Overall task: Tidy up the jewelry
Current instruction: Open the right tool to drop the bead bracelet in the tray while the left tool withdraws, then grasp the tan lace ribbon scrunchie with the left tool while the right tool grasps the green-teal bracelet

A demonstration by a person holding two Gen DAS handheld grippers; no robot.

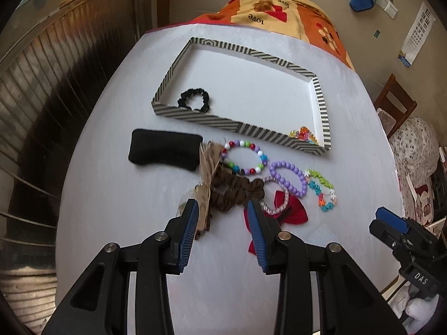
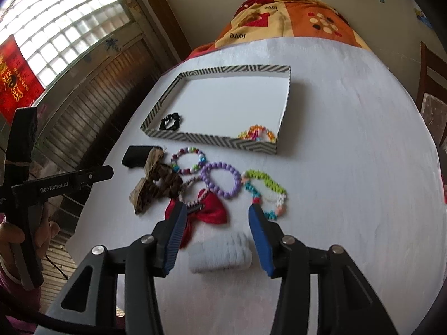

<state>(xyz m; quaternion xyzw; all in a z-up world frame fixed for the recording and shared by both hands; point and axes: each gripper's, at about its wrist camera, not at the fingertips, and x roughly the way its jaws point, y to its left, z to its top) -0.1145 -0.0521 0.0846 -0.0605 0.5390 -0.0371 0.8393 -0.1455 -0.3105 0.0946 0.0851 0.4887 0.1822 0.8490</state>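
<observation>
Striped black-and-white cardboard tray [image 1: 324, 111] toward the far side of the white desk [image 1: 111, 195], shallow, white inside. In its near left corner a black scrunchie [image 1: 194, 99]; in its near right corner a small bracelet of clear orange, yellow and pink beads [image 2: 257, 134].

Just in front of the tray, loose on the desk, a cluster of pieces: a black fabric pouch [image 1: 164, 150] on the left, beside it a straw-coloured bow [image 1: 208, 167] lying over a brown scrunchie [image 1: 232, 192]. Next, a bracelet of mixed coloured beads [image 1: 244, 157], touching a purple bead bracelet [image 1: 290, 177], then a green, teal and white flower-bead bracelet [image 2: 265, 192] on the right. Nearer still, a braided pink-and-white band [image 1: 276, 198] across a red satin bow [image 2: 212, 205]. Closest, a grey-white knitted band [image 2: 220, 252].

Left hand-held gripper [image 1: 222, 212] low over the brown scrunchie, fingers spread wide, holding nothing. Right hand-held gripper [image 2: 218, 215] likewise spread wide and empty, with the red bow and knitted band between its blue pads [image 2: 258, 231].

Beyond the desk, an orange patterned blanket [image 1: 279, 8].
</observation>
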